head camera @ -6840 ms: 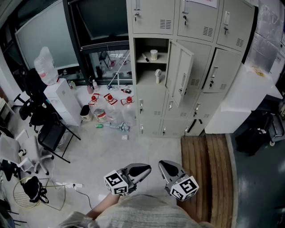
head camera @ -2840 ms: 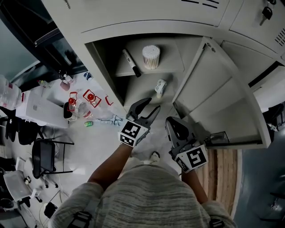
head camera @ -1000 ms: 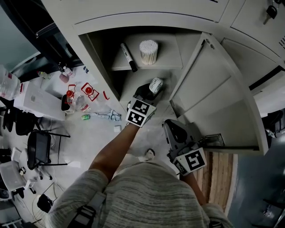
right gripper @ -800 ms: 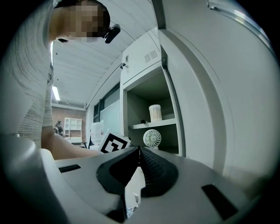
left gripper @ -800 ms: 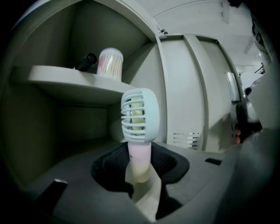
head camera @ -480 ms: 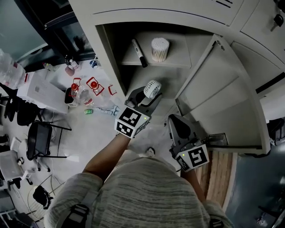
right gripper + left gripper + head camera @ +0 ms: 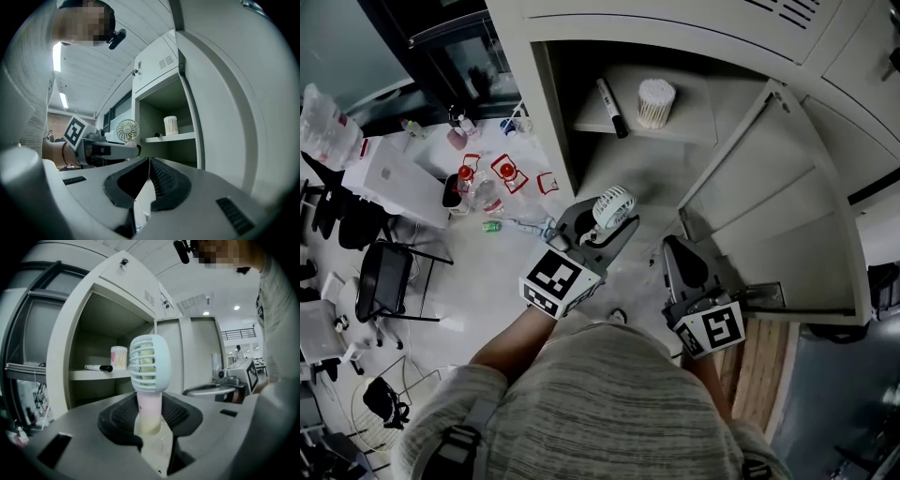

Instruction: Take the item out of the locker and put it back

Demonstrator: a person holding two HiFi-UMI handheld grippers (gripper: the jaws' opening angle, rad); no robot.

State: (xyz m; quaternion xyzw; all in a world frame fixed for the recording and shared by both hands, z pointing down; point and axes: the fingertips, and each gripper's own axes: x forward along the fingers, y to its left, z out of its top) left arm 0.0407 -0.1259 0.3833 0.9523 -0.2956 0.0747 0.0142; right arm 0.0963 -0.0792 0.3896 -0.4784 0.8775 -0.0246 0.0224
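The left gripper [image 7: 598, 234] has its fingers [image 7: 117, 416] clamped on the handle of a small fan [image 7: 149, 364], held upright just outside the open locker [image 7: 548, 103]. The right gripper [image 7: 149, 173] is empty, fingers pressed together, beside the locker door [image 7: 769, 187].

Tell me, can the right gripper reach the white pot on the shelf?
Probably yes. The locker door stands open and nothing sits between the right gripper and the white pot on the shelf. Its jaws are shut and empty, so they must open first.
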